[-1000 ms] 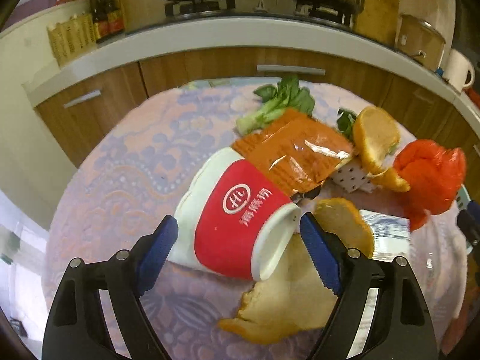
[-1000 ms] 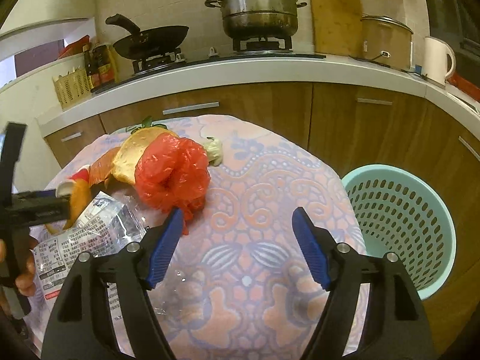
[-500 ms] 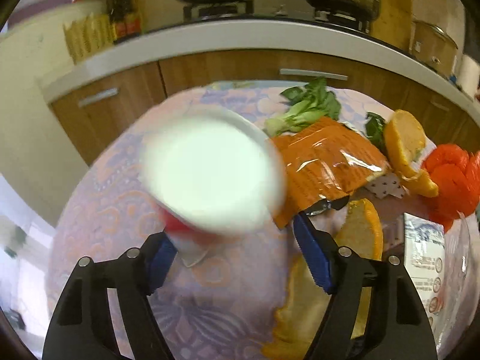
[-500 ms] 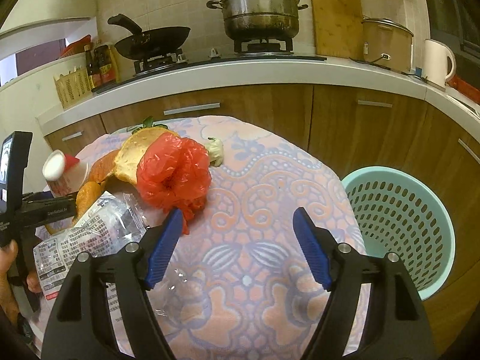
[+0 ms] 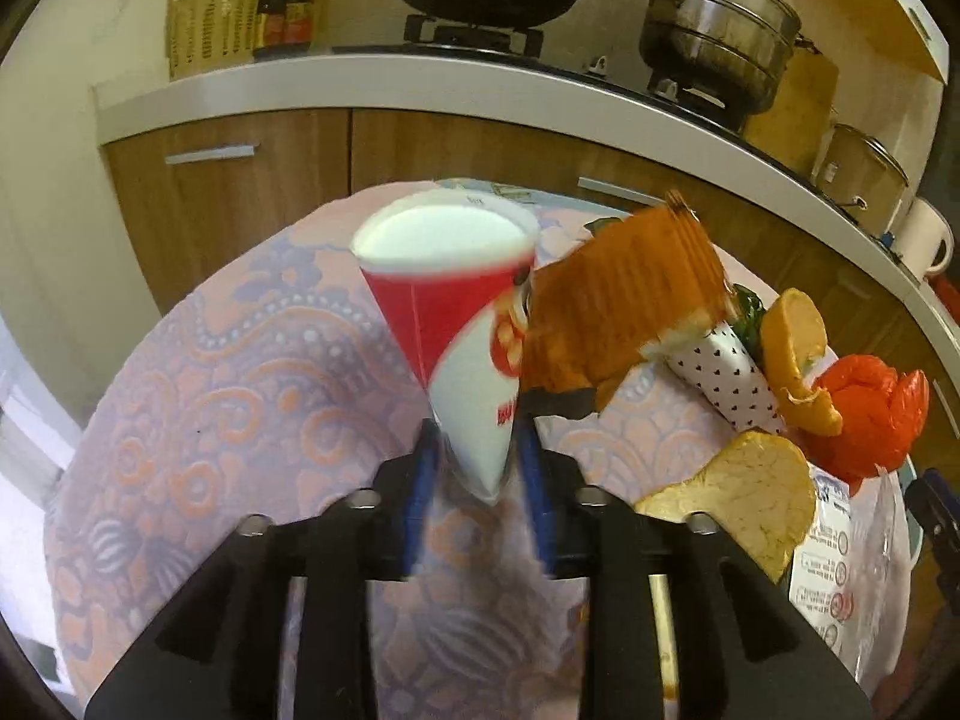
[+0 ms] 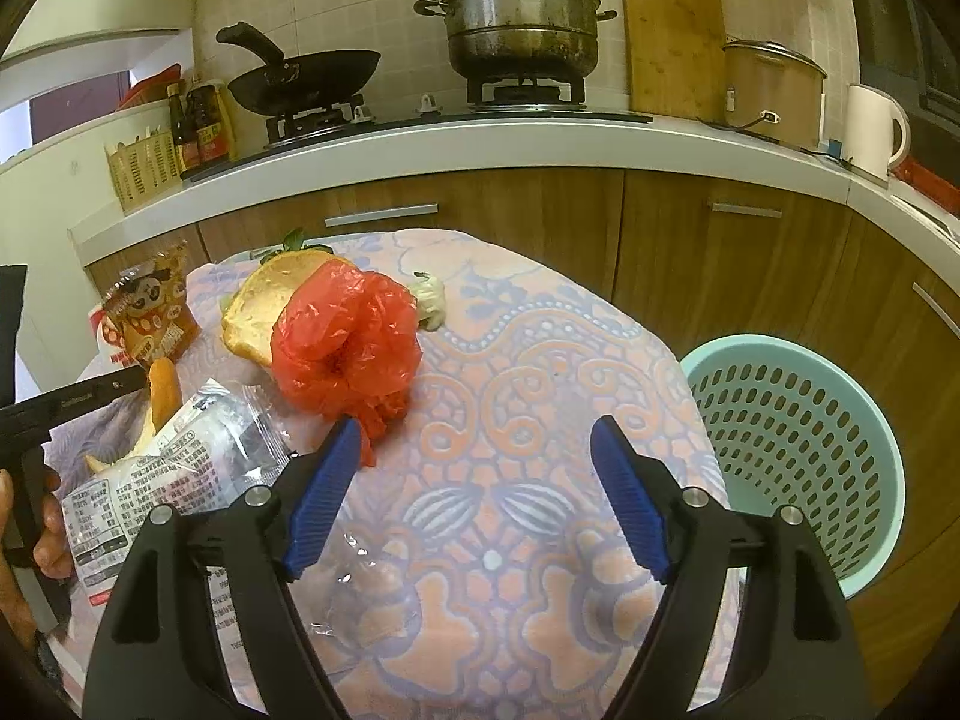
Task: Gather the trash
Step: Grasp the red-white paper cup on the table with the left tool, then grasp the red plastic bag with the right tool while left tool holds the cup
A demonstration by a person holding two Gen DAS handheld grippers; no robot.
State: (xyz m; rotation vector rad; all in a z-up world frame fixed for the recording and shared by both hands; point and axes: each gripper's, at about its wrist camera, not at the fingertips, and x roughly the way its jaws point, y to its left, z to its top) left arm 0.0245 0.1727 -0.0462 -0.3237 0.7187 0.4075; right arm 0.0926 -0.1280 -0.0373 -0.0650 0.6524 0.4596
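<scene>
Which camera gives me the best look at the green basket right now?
The right wrist view: the green basket stands in full beside the table's right edge, its open mouth and perforated wall clearly visible, with nothing seen inside. The left wrist view does not show it at all.

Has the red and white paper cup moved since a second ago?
Yes. The paper cup lay on its side on the tablecloth; now it stands tipped up between the closing left gripper jaws.

A crushed red-and-white paper cup stands mouth-up, base pinched flat, beside an orange wrapper. Peels, a dotted paper cone, a red bag and clear wrapper litter the tablecloth.
</scene>
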